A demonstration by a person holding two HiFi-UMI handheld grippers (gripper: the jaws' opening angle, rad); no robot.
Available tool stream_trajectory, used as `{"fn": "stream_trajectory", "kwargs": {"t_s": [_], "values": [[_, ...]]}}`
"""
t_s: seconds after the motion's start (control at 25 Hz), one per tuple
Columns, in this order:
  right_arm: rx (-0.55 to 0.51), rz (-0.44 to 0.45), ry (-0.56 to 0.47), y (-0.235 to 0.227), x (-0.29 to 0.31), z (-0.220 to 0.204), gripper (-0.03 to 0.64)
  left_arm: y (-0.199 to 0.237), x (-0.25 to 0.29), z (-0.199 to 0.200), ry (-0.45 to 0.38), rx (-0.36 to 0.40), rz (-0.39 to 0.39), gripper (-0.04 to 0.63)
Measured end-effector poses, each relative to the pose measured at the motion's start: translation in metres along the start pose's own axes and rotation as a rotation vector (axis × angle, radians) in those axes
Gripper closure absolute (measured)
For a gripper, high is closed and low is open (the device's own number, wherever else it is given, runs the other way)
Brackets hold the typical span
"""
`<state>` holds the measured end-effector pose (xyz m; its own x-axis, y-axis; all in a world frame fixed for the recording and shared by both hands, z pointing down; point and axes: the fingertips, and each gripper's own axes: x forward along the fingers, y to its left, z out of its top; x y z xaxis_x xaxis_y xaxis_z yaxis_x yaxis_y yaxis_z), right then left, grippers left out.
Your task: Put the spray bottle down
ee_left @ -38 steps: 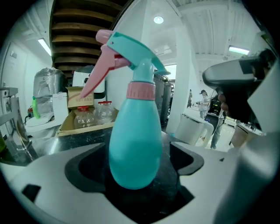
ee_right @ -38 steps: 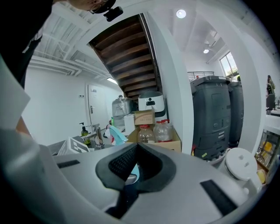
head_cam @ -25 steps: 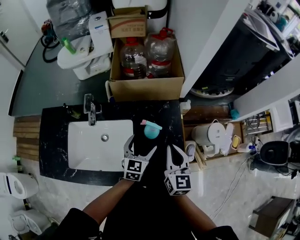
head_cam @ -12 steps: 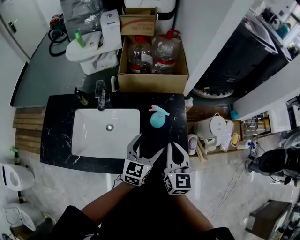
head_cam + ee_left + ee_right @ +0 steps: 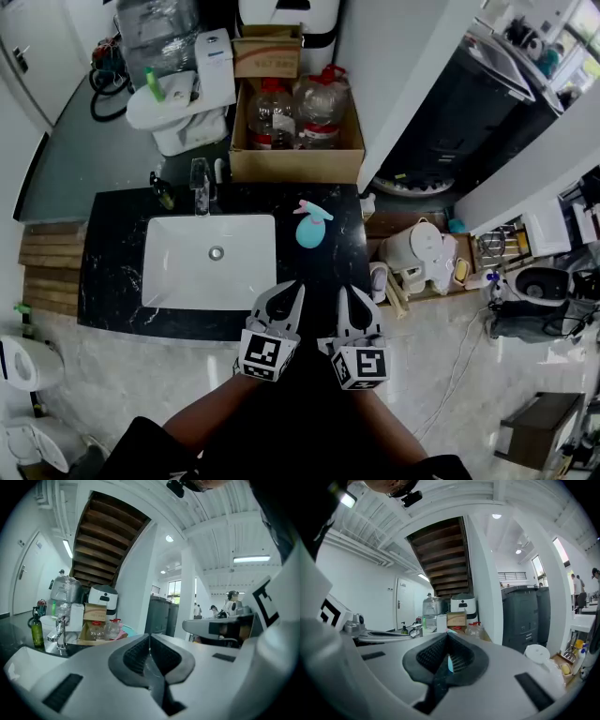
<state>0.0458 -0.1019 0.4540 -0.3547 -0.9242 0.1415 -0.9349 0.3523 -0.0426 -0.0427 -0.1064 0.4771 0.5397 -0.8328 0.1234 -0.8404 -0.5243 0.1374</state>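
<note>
**Head view.** The left gripper point(image 5: 290, 292) is showing its jaws pressed together with nothing between them, having just been closing. The right gripper point(image 5: 348, 294), just beside it, is likewise keeping its jaws together and is carrying nothing. The teal spray bottle point(image 5: 308, 228) is resting free on the black countertop point(image 5: 112, 272), ahead of both grippers and well apart from their tips. The white sink point(image 5: 178, 281) is lying ahead and to the left of the left gripper.
</note>
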Motion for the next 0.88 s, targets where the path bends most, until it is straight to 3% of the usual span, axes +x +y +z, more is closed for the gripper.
{"fn": "stream_trajectory", "kwargs": {"t_s": [0.2, 0.44, 0.88], "values": [[-0.008, 0.042, -0.003, 0.017, -0.005, -0.001, 0.601, -0.012, -0.013, 0.007, -0.005, 0.033, -0.013, 0.583], [-0.071, 0.086, -0.01, 0.04, -0.009, -0.003, 0.601, -0.008, -0.027, 0.007, 0.029, 0.051, 0.038, 0.583], [-0.079, 0.041, 0.02, 0.039, -0.022, -0.01, 0.601, -0.018, -0.035, 0.009, -0.003, 0.052, 0.038, 0.583]]}}
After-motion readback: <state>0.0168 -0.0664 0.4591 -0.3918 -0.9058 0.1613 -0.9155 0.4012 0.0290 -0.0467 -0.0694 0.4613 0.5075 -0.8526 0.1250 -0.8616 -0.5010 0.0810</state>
